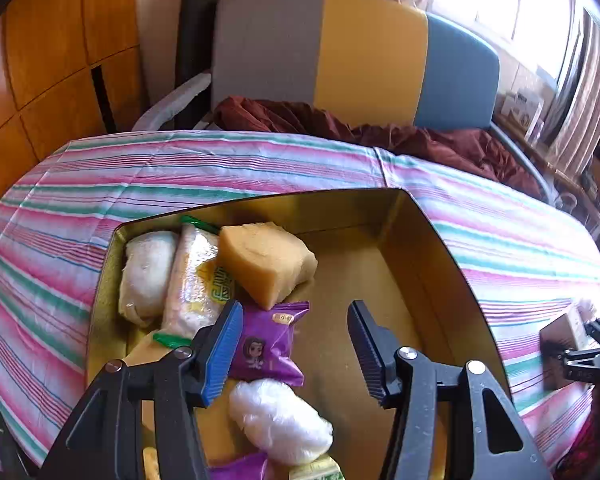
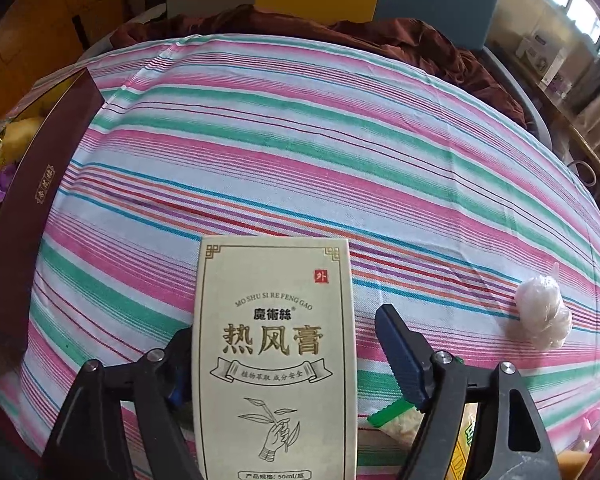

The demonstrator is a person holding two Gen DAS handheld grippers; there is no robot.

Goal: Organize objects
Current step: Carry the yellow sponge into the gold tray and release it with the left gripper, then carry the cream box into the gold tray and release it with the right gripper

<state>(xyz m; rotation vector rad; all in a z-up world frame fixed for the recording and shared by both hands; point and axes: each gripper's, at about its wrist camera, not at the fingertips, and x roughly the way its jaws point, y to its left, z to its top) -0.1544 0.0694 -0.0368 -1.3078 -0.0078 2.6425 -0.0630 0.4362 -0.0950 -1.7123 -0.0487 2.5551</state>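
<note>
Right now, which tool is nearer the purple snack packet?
Left. The left tool hangs open over the tin, one finger touching the purple snack packet. The right tool is outside the tin at the cream box.

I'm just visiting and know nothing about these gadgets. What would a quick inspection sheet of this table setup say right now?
Surface: striped tablecloth covering the table.
Job's things: gold tin holding wrapped snacks, among them a purple packet and a yellow cake; cream carton with printed Chinese text; white wrapped snack lying alone on the cloth.
Clutter: dark red cloth bunched at the far edge.
Grippers: left gripper open over the tin; right gripper open, with the carton between its fingers.
Cables: nothing seen.
Surroundings: grey, yellow and blue chair, wooden cabinets, bright window.
</note>
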